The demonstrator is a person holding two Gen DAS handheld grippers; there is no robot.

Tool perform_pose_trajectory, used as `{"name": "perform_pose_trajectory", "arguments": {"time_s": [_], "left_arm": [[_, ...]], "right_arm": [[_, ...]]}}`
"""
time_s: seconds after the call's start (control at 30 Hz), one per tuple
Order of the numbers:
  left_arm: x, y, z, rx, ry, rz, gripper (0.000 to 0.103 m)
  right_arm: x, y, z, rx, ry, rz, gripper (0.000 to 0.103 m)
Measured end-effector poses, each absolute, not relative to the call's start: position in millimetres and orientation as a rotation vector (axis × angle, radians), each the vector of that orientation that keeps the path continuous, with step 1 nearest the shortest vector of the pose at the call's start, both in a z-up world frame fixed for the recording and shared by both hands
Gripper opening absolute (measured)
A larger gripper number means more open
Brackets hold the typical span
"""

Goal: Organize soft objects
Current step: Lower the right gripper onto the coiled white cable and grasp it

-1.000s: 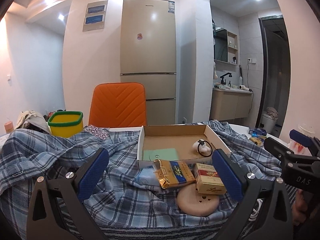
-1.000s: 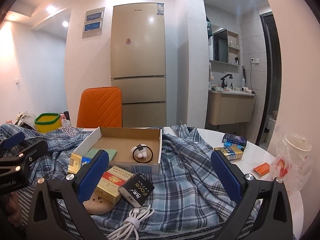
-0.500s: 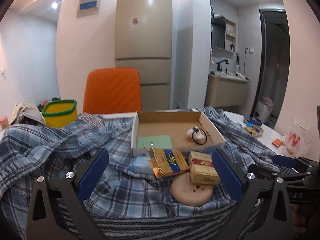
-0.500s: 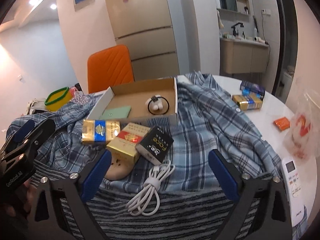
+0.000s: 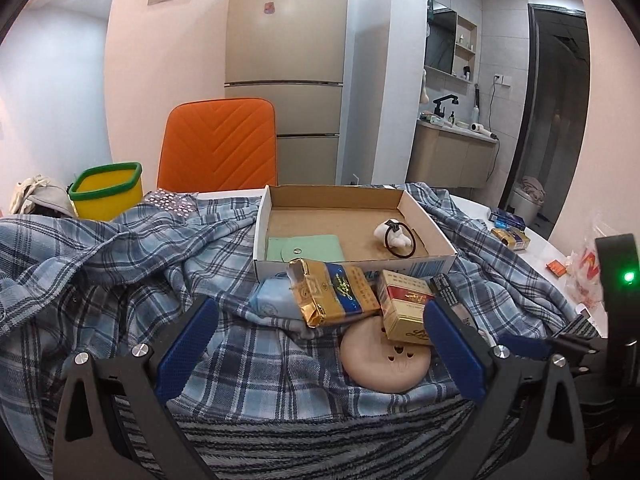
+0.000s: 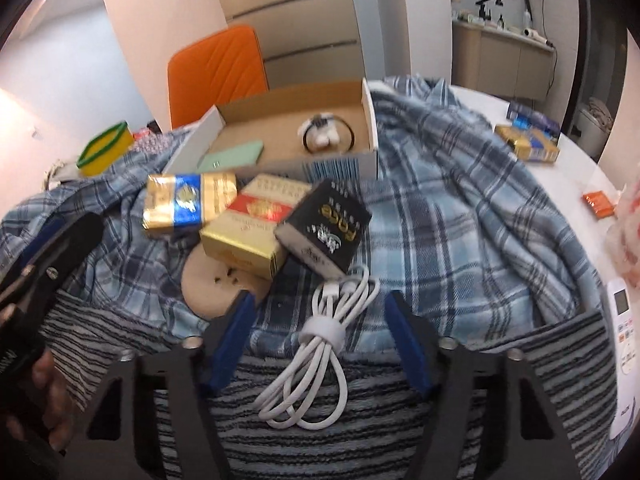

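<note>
A blue plaid shirt [image 5: 120,264] is spread over the table, with a grey striped cloth [image 5: 320,440] at the near edge. My left gripper [image 5: 320,344] hovers open over the shirt, its right pad close to a beige round disc [image 5: 380,364]. My right gripper [image 6: 320,300] points down at a coiled white cable [image 6: 308,384] lying on the striped cloth [image 6: 520,360]. Its jaws are closing with the cable between them, and the pads stand clear of it. A gold-blue packet [image 6: 188,200], a red-gold box [image 6: 248,228] and a black box [image 6: 324,228] lie just beyond.
An open cardboard box [image 5: 424,220] on the shirt holds a green pouch [image 5: 304,248] and a black hair tie [image 5: 400,240]. A yellow bin [image 5: 106,192] and an orange chair [image 5: 218,140] stand behind. A white remote [image 6: 624,360] and small packets [image 6: 528,144] lie on the bare table at right.
The right gripper tipped downward and came closer to the white cable, and its jaws narrowed around it. The left gripper tilted down a little over the shirt.
</note>
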State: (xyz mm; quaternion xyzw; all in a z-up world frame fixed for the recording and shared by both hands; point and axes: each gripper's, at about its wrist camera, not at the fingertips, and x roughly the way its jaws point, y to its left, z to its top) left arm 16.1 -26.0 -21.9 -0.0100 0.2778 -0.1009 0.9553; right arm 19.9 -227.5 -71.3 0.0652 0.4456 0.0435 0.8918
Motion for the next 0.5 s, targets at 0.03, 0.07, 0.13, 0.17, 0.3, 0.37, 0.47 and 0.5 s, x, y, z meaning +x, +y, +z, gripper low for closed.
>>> {"name": "perform_pose_trajectory", "arguments": {"time_s": [0.03,0.07,0.13,0.17,0.3,0.37,0.47,0.5], "left_arm": [[15.8,-26.8,-22.1,-0.017,0.564,-0.207,0.102],[15.8,-28.1,-22.3,-0.013,0.565,-0.211,0.102],[15.9,-30.7,-23.0,-0.003,0.57,-0.218,0.102],[15.7,-30.9,-23.1,0.0,0.569,-0.217,0.102],[15.4,-30.5,-22.6,0.0,0.565,-0.215,0.102],[15.6,-30.2,-22.8,0.0,0.566,-0.213,0.102],[15.8,-30.4,-22.4,0.005,0.566,-0.21,0.102],[15.7,-30.5,-21.9,0.007,0.565,-0.215,0.102]], "right_arm": [[20.5,-227.1,-72.6,0.135,0.932,0.092,0.054],[21.1,-227.0,-73.5,0.134,0.937,0.091,0.052],[22.5,-227.7,-75.2,0.134,0.948,0.087,0.05],[22.9,-227.9,-76.0,0.133,0.953,0.085,0.049],[23.6,-227.0,-79.2,0.124,0.979,0.071,0.043],[23.6,-227.2,-80.8,0.119,0.987,0.06,0.039],[21.9,-227.9,-79.2,0.122,0.975,0.061,0.03],[21.0,-227.7,-78.1,0.123,0.97,0.065,0.029]]}}
